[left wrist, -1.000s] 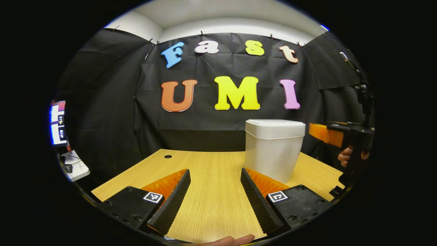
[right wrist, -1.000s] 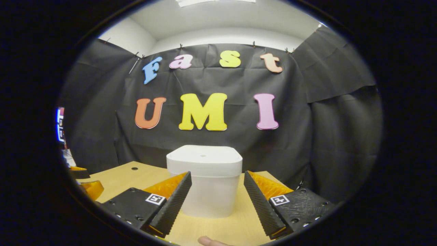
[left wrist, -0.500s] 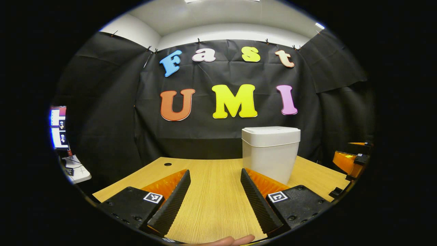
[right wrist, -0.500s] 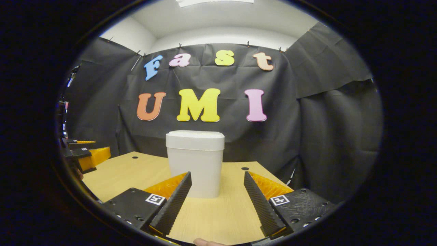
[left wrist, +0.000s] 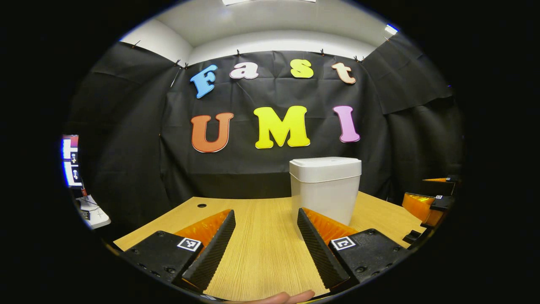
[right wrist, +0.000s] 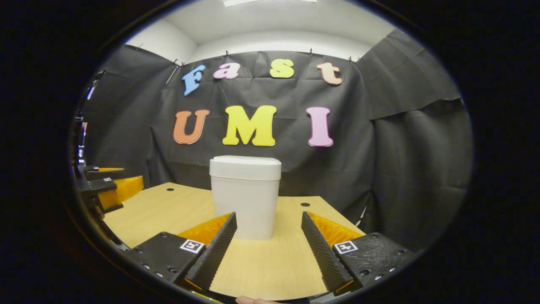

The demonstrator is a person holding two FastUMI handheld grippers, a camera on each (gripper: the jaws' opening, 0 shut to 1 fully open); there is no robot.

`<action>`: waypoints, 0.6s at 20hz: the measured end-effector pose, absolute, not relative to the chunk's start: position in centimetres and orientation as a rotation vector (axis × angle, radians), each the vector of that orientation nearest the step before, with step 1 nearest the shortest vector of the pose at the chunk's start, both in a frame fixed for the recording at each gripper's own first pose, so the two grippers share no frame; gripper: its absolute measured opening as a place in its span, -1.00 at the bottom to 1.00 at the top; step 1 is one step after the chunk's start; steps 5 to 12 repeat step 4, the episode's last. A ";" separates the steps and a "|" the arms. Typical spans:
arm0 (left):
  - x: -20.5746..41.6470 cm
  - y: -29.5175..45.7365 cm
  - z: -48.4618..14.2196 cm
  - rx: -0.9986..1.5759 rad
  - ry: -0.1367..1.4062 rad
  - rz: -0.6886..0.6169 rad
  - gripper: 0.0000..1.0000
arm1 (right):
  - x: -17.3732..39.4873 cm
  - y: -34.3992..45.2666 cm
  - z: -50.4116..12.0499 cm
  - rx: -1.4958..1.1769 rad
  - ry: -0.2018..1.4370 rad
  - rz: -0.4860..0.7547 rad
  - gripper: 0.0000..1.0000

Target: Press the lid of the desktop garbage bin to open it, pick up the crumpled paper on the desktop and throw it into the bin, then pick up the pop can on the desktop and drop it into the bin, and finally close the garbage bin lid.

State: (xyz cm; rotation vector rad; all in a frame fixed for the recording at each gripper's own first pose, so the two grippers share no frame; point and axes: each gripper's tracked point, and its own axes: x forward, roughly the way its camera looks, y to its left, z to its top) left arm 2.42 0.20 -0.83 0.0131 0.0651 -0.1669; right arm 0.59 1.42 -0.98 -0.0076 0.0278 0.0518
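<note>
Desktop (left wrist: 261,253) of pale wood grain is seen under both sets of fingers, with bare surface recorded between and ahead of them. No crumpled paper or pop can is made out on the visible wood, so whether those two items are already in the bin cannot be told.

Garbage bin (right wrist: 246,198), white with its lid (right wrist: 245,161) lying flat and shut, is noted standing upright ahead of the right gripper (right wrist: 268,245), beyond its near finger and a little to that side; in the left gripper view the same bin (left wrist: 325,190) is noted just beyond the far finger.

Left gripper (left wrist: 265,245) is recorded with its fingers held wide apart and nothing between them. The right gripper is likewise wide apart and empty; it is also glimpsed at the far edge of the left gripper view (left wrist: 426,204).

Risks are judged as follows. If the lid is to be pressed, an off-centre or glancing push may tip or slide the light bin on the smooth wood, since it is braced by nothing. A press made with spread fingers may catch the rim rather than the lid. If the two items remain out of sight, a reach may be misdirected.
</note>
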 end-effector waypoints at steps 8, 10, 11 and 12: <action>2.6 0.9 -1.0 0.003 0.077 -0.149 0.92 | 0.7 1.5 -0.8 -0.018 0.022 0.053 0.92; 2.6 0.9 -1.0 0.003 0.077 -0.149 0.92 | 0.7 1.5 -0.8 -0.018 0.022 0.053 0.92; 2.6 0.9 -1.0 0.003 0.077 -0.149 0.92 | 0.7 1.5 -0.8 -0.018 0.022 0.053 0.92; 2.6 0.9 -1.0 0.003 0.077 -0.149 0.92 | 0.7 1.5 -0.8 -0.018 0.022 0.053 0.92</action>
